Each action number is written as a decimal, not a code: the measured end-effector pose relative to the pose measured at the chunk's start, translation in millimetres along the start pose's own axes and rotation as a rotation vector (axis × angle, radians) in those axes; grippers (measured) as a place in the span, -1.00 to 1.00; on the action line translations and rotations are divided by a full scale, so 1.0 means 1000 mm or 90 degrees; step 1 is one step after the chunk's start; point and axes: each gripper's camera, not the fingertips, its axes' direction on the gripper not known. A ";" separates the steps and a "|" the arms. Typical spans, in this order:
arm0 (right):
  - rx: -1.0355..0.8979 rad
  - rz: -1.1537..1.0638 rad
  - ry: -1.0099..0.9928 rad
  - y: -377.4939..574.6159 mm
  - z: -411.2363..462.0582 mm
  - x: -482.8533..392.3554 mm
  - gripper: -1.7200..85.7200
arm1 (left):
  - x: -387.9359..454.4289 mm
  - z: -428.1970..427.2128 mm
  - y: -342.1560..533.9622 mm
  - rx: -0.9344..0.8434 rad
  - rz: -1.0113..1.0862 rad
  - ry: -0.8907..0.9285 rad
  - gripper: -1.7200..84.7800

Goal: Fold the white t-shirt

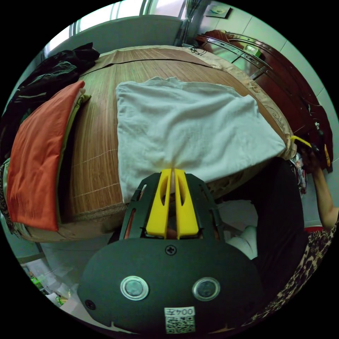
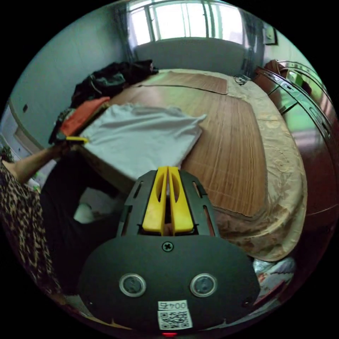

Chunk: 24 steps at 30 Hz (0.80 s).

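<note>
Left gripper view: left gripper point(image 1: 172, 170) sits at lower centre of frame, yellow jaws pressed together w/ the near hem of the white t-shirt point(image 1: 183, 127) pinched between the tips. Shirt lies spread flat across centre of frame on the bamboo mat point(image 1: 95, 148) covering the bed, near edge drooping over the bed side. Orange cushion point(image 1: 35, 155) at left of frame, just beside the shirt but apart from it; dark clothes pile point(image 1: 53, 74) upper left behind it. At right edge of frame the right gripper point(image 1: 301, 141) shows as a yellow tip at the shirt's far corner, held by a hand point(image 1: 310, 159) w/ forearm bare, elbow dropping toward lower right; patterned sleeve point(image 1: 310, 254) below. Wooden cabinet point(image 1: 282, 81) runs along upper right.

Right gripper view: right gripper's jaws at lower centre, nearly closed w/ a thin slit, tips at the shirt's near corner; whether cloth is actually clamped, cannot tell. Shirt occupies left-centre of frame, collar end toward upper left. Left gripper appears at left of frame as a yellow tip at the shirt's other near corner, arm point(image 2: 31, 164) extended roughly level from the left edge. Window point(image 2: 187, 21) at top
</note>
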 end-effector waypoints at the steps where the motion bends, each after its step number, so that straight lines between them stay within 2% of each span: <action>1: -0.011 0.009 -0.005 -0.005 0.009 -0.008 -0.98 | 0.000 0.000 0.001 0.000 0.000 0.000 -0.93; 3: -0.057 0.016 0.011 -0.009 0.028 -0.021 -0.98 | 0.002 -0.003 0.006 0.002 -0.002 -0.001 -0.93; 6: -0.144 0.054 0.112 -0.009 0.054 -0.035 -0.98 | 0.004 -0.005 0.012 0.005 -0.001 -0.004 -0.93; 9: -0.188 0.139 0.125 -0.008 0.069 -0.040 -0.98 | 0.007 -0.009 0.018 0.007 0.002 -0.011 -0.92; 12: -0.190 0.159 0.166 -0.008 0.079 -0.056 -0.98 | 0.015 -0.022 0.023 0.004 0.022 -0.046 -0.90; 17: -0.178 0.145 0.223 -0.005 0.085 -0.078 -0.98 | -0.001 -0.060 0.059 0.058 0.042 -0.113 -0.83; 24: -0.153 0.194 0.146 0.001 0.080 -0.069 -0.98 | -0.030 -0.066 0.100 0.073 0.056 -0.076 -0.79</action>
